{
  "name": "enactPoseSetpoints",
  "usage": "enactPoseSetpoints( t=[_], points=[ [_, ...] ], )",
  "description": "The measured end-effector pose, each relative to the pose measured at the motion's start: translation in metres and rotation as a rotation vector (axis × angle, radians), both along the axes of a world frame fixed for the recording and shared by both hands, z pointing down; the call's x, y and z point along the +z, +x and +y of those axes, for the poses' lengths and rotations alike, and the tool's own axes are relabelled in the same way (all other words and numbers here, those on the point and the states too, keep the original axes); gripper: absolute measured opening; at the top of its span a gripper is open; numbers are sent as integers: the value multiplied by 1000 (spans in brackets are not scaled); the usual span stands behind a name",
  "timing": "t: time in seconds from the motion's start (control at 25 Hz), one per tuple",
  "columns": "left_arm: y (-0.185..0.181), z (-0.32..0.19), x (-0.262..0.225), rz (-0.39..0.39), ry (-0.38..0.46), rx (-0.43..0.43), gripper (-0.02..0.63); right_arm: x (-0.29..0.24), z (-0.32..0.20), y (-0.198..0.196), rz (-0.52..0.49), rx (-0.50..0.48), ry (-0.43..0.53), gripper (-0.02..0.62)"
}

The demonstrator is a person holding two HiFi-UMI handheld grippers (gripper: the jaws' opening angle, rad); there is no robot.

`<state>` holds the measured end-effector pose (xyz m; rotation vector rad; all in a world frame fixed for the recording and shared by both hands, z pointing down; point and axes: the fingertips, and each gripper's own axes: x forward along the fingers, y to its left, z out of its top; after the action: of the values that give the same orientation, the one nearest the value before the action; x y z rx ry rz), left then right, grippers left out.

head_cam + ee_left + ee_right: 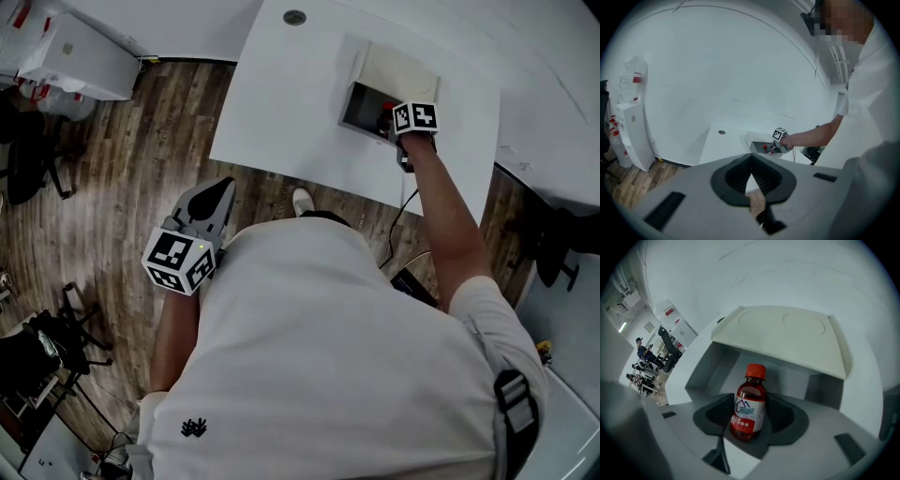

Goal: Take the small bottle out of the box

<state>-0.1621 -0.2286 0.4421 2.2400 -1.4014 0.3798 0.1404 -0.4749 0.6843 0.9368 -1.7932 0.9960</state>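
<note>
A small brown bottle (750,404) with a red cap and a red-and-white label stands upright inside the open white box (787,338). My right gripper (750,422) reaches down into the box, its black pads (783,416) pressing on the bottle's two sides. In the head view the box (394,70) sits on the white table (281,94), and the right gripper's marker cube (415,116) is over the box's opening, with a bit of the bottle's red (385,120) beside it. My left gripper (217,192) hangs low over the wood floor, shut and holding nothing.
The box's lid is folded back away from me. A round grommet hole (294,17) is near the table's far edge. A white cabinet (84,56) and a black chair (28,159) stand at the left. A cable (403,211) hangs off the table's near edge.
</note>
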Motion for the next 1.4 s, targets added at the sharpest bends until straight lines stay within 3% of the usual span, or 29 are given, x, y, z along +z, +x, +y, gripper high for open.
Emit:
enactPoseSetpoints(
  t=[0.56,1.4],
  points=[
    [-1,17,-6,3,27,63,6,-56,5,-4,-192,124,195,216],
    [-10,78,-7,46,63,177,6,-156,121,-27,-368,194,437,210]
  ],
)
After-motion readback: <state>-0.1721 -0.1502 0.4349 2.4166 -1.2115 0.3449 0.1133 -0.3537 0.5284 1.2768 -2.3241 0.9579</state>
